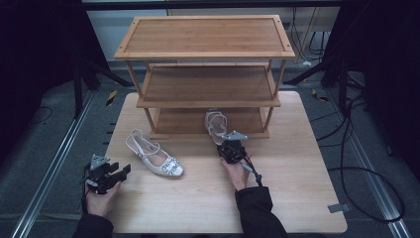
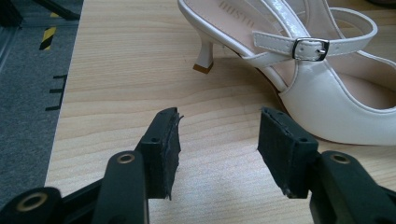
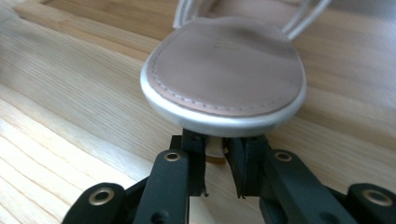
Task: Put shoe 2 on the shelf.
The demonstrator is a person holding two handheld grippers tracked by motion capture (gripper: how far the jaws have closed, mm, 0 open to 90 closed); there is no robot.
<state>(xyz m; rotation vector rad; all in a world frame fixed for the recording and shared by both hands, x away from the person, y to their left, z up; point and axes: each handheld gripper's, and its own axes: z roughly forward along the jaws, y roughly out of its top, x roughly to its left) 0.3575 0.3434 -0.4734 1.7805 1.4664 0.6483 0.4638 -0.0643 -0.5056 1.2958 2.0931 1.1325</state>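
While right gripper (image 1: 227, 148) pinches heel of sandal (image 3: 224, 77) just ahead at rack's (image 1: 163, 134) bottom shelf edge, we're mid-placement. Left gripper (image 2: 217, 142) half-open, empty; second shoe (image 2: 327, 93) ahead-right. Next: we push sandal in, release.

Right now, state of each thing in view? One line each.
Left gripper: open, nothing between the jaws, low over the table.
Right gripper: shut on the heel of the far shoe.
Far shoe: at the rack's bottom shelf, heel end toward the person.
Near shoe: upright on the table, strap buckled, untouched.
Rack: upright, top and middle shelves bare.
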